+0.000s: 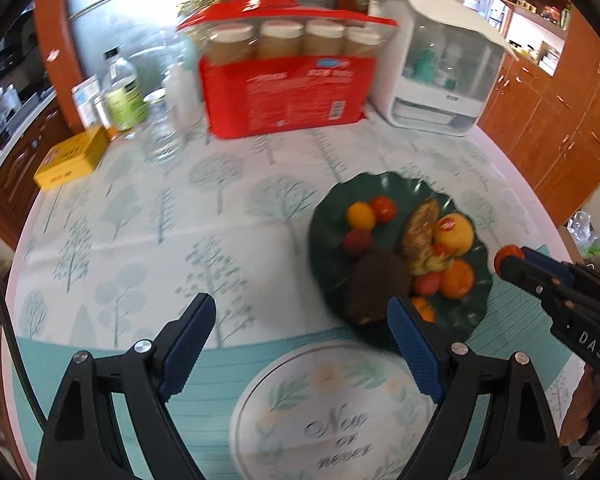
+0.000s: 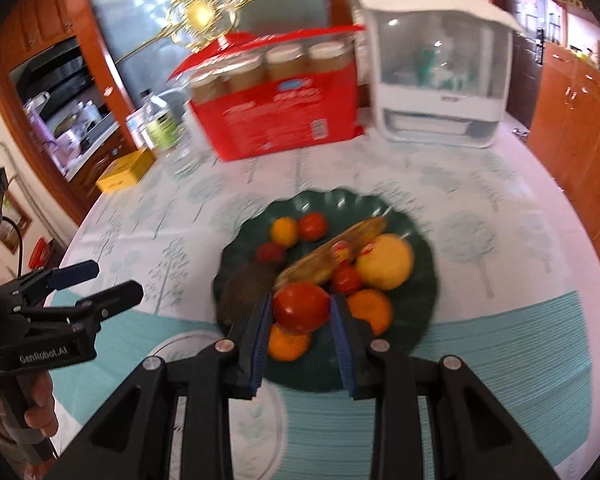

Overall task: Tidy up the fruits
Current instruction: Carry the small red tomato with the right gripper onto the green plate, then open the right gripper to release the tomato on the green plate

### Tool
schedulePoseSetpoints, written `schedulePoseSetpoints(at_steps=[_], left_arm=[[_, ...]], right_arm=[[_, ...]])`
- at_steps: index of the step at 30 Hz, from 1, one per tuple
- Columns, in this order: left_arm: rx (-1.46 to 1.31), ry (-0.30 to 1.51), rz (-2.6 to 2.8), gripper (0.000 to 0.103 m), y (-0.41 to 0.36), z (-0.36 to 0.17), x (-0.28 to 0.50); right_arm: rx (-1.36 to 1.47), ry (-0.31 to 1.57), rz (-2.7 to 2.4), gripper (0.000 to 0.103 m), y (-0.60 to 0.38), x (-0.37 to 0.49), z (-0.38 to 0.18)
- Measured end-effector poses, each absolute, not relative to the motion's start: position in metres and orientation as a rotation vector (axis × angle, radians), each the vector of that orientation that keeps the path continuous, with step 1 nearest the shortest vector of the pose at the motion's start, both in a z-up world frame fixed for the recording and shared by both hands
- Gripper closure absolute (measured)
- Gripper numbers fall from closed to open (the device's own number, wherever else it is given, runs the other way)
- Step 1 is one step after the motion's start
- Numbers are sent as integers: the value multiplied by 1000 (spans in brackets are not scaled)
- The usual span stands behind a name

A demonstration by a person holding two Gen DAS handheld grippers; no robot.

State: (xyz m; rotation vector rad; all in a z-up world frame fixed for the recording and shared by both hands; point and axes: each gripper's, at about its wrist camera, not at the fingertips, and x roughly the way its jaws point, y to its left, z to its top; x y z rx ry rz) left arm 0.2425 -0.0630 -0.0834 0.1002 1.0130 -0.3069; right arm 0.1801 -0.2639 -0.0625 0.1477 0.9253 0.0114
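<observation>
Held fruit: a red tomato point(image 2: 301, 306) sits between the blue pads of the right gripper point(image 2: 302, 340), both pads touching its sides, raised just over the near part of the green plate point(image 2: 424, 320)
Right gripper: narrowed onto the tomato; from the left wrist view it comes in from the right edge with the tomato point(image 1: 509, 255) at its tip, beside the plate's right rim
Plate of fruit: the dark green scalloped plate point(image 1: 324, 236) lies on the table, holding a large yellow fruit point(image 2: 385, 261) with a red sticker, a browned banana point(image 2: 332, 258) lying across the middle, an orange point(image 2: 370, 310) right of the held tomato, another orange point(image 2: 288, 345) beneath it, a small red fruit point(image 2: 346, 280), and at the far side a small yellow fruit point(image 2: 284, 231) next to two small red ones
Dark item: a rough brown round thing point(image 1: 374, 284) rests on the plate's left part; what it is cannot be told
Left gripper: the left gripper point(image 1: 300, 344) is spread wide and holds nothing, hovering above the tablecloth point(image 1: 140, 208) left of the plate
White plate: a round white plate point(image 1: 260, 408) with leaf print and lettering lies just near of the green plate
Back of table: a red box of jars point(image 1: 284, 96), a white appliance with a clear window point(image 1: 440, 68), bottles point(image 1: 122, 92) and a yellow tin point(image 1: 72, 158)
</observation>
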Motion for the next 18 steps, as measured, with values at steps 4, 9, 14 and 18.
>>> schedulePoseSetpoints(at_steps=[4,9,14,18], left_arm=[[110,993,-303,8,-85,-76,259],[110,974,-265,1,-98,-74,283],[114,1006,-230,1,-104,-86,304],[112,1028,-206,1,-103,-97,313]], right_arm=[[132,912,5,73,-273,201,-53],[178,944,16,73,-281,236,-64],[222,992,27,73,-283,262,-85],[201,1031,51,73,-274,275,-100]])
